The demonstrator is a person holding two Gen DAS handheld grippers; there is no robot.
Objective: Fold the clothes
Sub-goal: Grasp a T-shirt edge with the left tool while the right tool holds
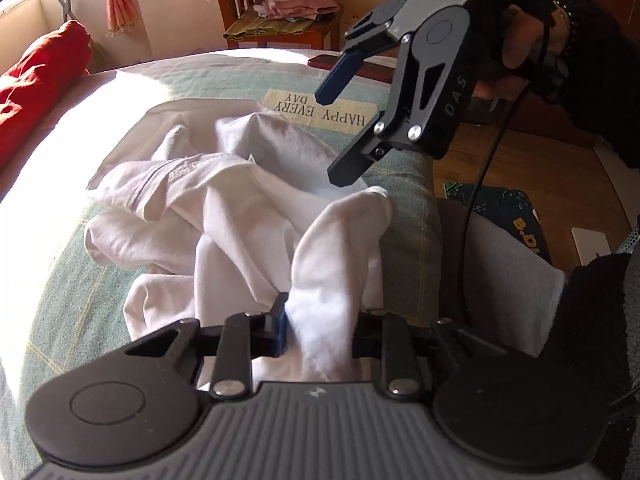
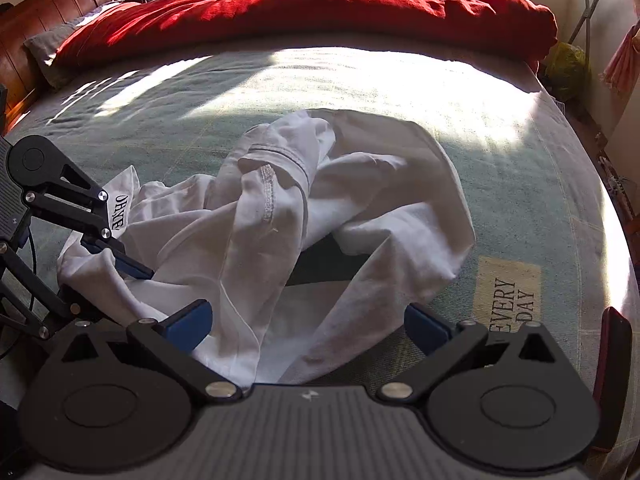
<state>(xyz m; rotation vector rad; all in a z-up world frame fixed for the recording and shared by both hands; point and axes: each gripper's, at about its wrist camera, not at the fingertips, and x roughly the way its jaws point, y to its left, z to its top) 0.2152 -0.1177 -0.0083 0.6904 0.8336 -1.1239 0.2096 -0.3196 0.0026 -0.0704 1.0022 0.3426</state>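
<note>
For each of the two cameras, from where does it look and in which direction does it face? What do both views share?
Left wrist: sits on the left hand-held gripper, shut on the crumpled white cotton garment; faces across the bed toward a wooden chair; the open right hand-held gripper and a hand show.
Right wrist: sits on the right hand-held gripper, above the garment; faces the red duvet; the left hand-held gripper shows.
Shared: garment, duvet, both grippers.
</note>
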